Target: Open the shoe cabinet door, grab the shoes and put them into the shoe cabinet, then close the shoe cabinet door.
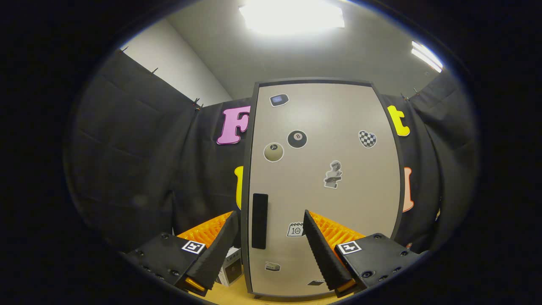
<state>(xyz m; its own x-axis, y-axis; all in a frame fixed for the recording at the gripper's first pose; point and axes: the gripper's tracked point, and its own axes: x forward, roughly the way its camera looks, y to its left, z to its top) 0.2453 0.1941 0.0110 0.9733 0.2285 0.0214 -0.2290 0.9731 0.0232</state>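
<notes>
Two ridged fingers of the claw (271, 220) stand wide apart with nothing held between them, tips pointing up toward the cabinet front. Between and just beyond them stands the tall beige shoe cabinet door (324, 186), flat, dark-edged and shut, upright on a pale wooden floor surface (230, 294). A black rectangular recessed handle (259, 220) runs vertically near the door's left edge, just ahead of the left fingertip. Small stickers dot the door: a black eight-ball sticker (297, 139) and a cream ball sticker (273, 152) toward the upper left, a checkered heart sticker (367, 139) toward the upper right, a grey bust sticker (333, 174) near the middle. A small white box (230, 271) sits on the floor by the door's lower left corner, behind the left finger. No shoes can be made out.
</notes>
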